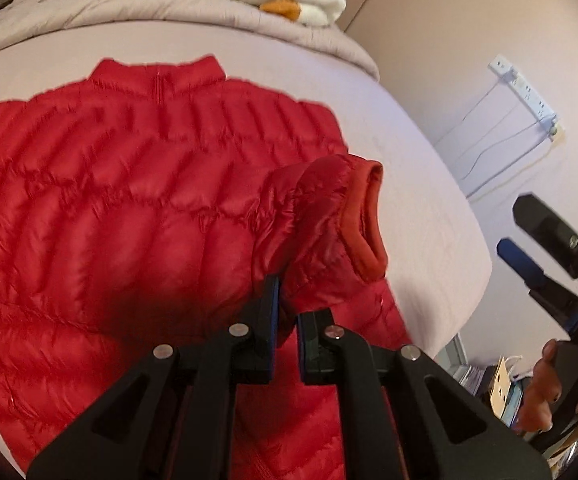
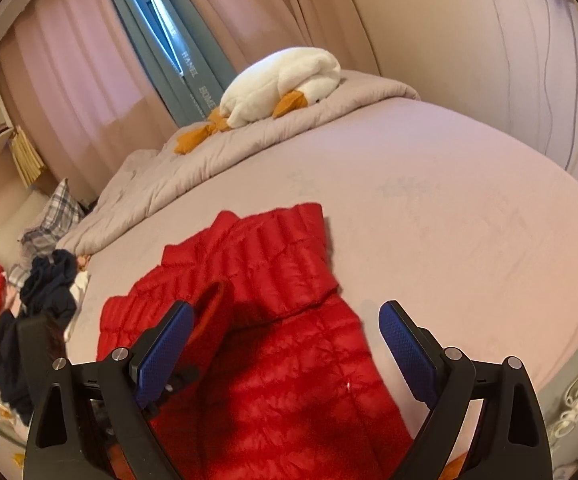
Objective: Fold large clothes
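A red puffer jacket (image 1: 129,200) lies spread flat on the pale bed sheet (image 1: 409,168), collar at the far end. My left gripper (image 1: 289,316) is shut on the jacket's right sleeve just behind the ribbed cuff (image 1: 369,220), and holds the sleeve over the jacket's body. In the right wrist view the jacket (image 2: 289,360) lies below my right gripper (image 2: 289,348), which hovers open with nothing between its blue pads (image 2: 405,348). The raised cuff (image 2: 209,308) shows beside its left finger. The right gripper (image 1: 529,248) also appears open at the right edge of the left wrist view.
A white plush goose (image 2: 281,80) rests on a bunched grey quilt (image 2: 249,152) at the far end of the bed. A pile of dark and red clothes (image 2: 45,292) lies off the bed's left side. A power strip (image 1: 525,92) with cables hangs on the right wall.
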Tool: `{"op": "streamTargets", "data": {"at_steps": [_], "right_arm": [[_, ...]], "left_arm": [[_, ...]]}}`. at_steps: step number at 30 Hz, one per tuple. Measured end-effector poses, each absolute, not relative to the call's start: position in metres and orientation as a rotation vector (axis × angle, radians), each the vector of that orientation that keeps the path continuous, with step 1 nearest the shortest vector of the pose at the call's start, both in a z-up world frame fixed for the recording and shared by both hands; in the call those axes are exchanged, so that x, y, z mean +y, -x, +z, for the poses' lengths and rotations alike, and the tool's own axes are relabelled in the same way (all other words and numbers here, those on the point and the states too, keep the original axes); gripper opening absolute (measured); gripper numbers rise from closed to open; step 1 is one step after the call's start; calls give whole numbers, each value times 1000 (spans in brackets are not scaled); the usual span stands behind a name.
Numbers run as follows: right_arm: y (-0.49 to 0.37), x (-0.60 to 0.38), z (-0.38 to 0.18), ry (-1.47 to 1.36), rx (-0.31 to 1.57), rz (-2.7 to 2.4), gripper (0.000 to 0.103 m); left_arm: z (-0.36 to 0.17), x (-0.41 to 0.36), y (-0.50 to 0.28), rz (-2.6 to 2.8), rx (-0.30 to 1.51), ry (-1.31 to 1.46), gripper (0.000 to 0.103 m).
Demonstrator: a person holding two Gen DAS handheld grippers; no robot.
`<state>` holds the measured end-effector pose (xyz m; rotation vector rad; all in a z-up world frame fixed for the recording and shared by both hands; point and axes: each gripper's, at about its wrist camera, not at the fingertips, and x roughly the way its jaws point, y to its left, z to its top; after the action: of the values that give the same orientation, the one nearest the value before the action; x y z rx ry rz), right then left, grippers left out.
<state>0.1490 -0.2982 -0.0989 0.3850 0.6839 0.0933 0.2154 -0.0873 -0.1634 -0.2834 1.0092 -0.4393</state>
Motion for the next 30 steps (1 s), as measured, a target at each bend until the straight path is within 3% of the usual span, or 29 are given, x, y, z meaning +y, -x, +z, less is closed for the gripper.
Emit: {"op": "streamTargets", "data": {"at_steps": [4,7,11,15,24,27,30], "right_arm": [[-150,-298,-104,-385,707,99,93],[-150,-297,-108,-386,719,103,93],[-153,-296,-110,-391,731,110,93],[-154,-294,-111,-387,736,118,93],[-169,-277,-129,-365,809,152,93],[-179,-264,-141,-349,848,177,93],[-191,-248,-154,-317,889,202,92]], "left_arm": [[-160,-84,-212,-446,1009,320,19],[-155,-74,-210,-441,1006,359,47],[-142,-54,-205,-402,977,379,73],[-129,-27,-200,-328,949,389,83],[-127,46,-186,-8,902,404,86],[-131,63,-180,68,908,410,94],[-132,75,-174,121,905,413,95]]}}
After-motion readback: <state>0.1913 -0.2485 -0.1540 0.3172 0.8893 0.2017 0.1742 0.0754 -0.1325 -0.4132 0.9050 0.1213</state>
